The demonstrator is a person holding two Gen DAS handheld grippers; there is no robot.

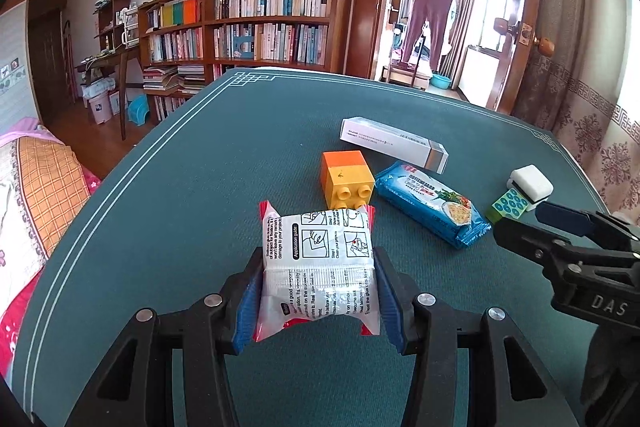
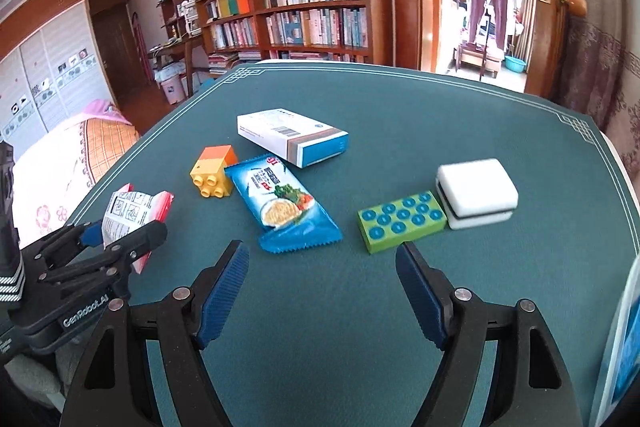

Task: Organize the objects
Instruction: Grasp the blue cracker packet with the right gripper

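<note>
My left gripper [image 1: 318, 291] is shut on a white and red plastic packet [image 1: 318, 259] printed with an application guide, held just above the green table mat [image 1: 180, 187]. The same packet [image 2: 130, 213] shows at the left of the right wrist view, in the left gripper [image 2: 120, 233]. My right gripper [image 2: 320, 259] is open and holds nothing, low over the mat. Beyond its fingers lie a blue noodle packet [image 2: 282, 205], a green block with blue dots [image 2: 400, 221] and a white sponge block [image 2: 476, 193]. A yellow and orange toy brick [image 1: 346, 179] lies just past the held packet.
A white and blue carton [image 2: 292, 137] lies at the far side of the group, seen also as a carton [image 1: 394, 145] in the left view. A bed [image 1: 40, 187] stands left of the table. A bookshelf [image 1: 256, 23] and an open doorway are behind. A blue and white edge [image 2: 622, 347] shows at right.
</note>
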